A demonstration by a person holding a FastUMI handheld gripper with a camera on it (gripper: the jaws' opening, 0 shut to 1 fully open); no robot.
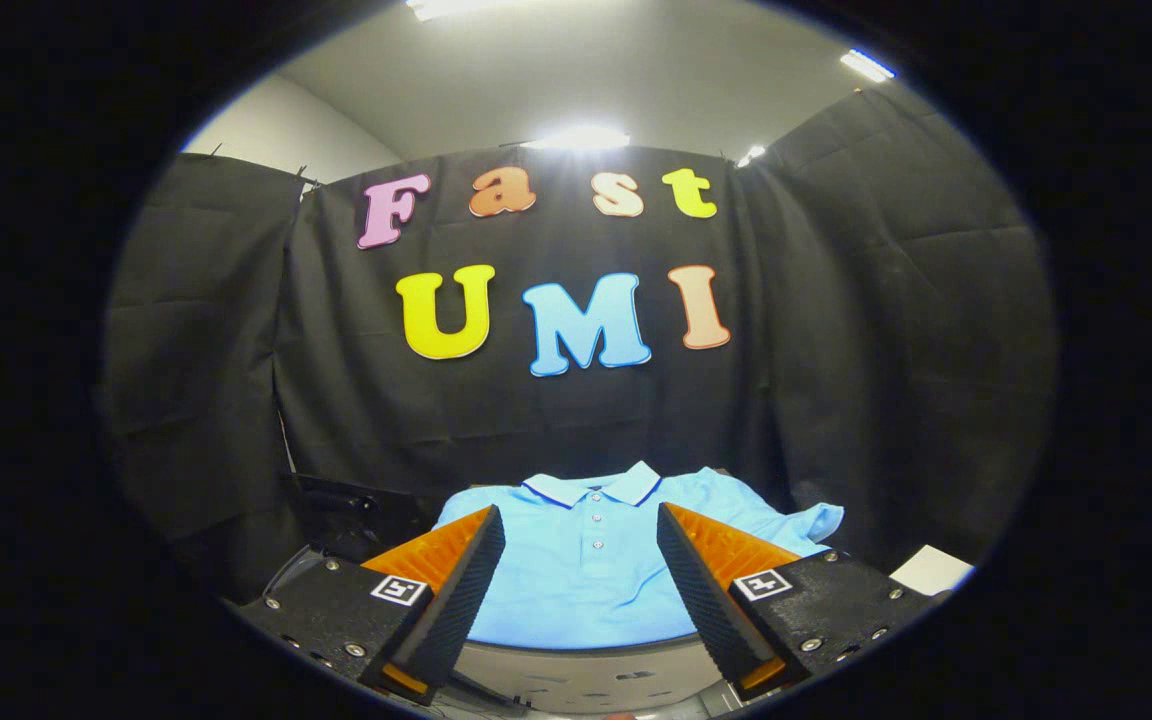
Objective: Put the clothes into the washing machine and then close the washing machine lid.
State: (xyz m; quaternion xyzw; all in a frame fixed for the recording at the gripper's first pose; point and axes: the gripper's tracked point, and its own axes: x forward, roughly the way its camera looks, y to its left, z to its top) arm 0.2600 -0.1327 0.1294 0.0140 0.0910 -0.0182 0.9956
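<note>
One shirt (586, 570), a light blue polo, lies flat on a pale surface (586, 672) just ahead of the gripper (581, 525), whose fingers stand wide apart and hold nothing. The pick-up appears not yet begun. Next, the fingers likely need to drop onto the cloth and pinch a fold.

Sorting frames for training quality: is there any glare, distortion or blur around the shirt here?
Gripper view: ceiling lights blow out to white glare; fisheye bends the booth's edges; the light blue polo shirt is evenly lit and sharp, buttons legible, seen between the open tool fingers, which are not touching it.
</note>
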